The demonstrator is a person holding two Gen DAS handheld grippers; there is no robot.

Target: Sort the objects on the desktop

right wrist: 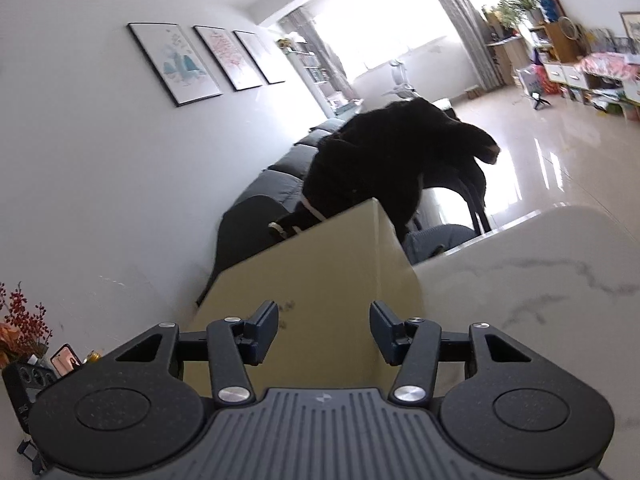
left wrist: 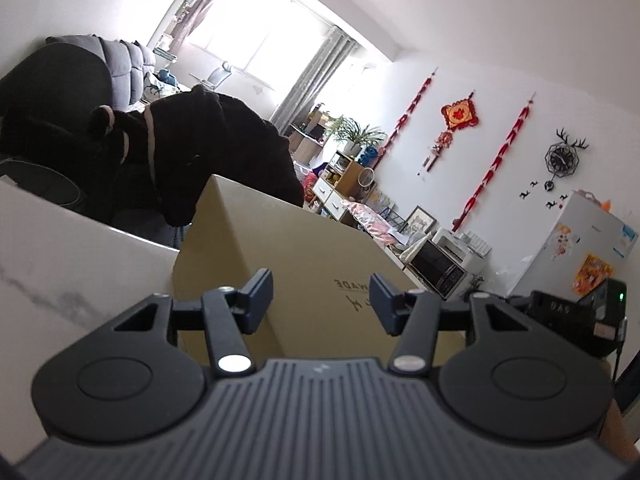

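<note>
A tan cardboard box (left wrist: 288, 248) stands on the white marble table (left wrist: 60, 260), filling the middle of the left wrist view just beyond my left gripper (left wrist: 322, 300). That gripper's jaws stand apart with nothing between them; the box face with printed letters is behind them. In the right wrist view the same box (right wrist: 320, 264) rises right in front of my right gripper (right wrist: 324, 328), which is also open and empty. Both views are tilted. What is inside the box is hidden.
A black coat (left wrist: 200, 152) hangs over a chair behind the box, also seen as the coat (right wrist: 380, 160). The right device (left wrist: 576, 316) shows at the far right. A phone (right wrist: 66, 360) and red berries (right wrist: 20, 320) sit at the left. Marble tabletop (right wrist: 540, 272) spreads right.
</note>
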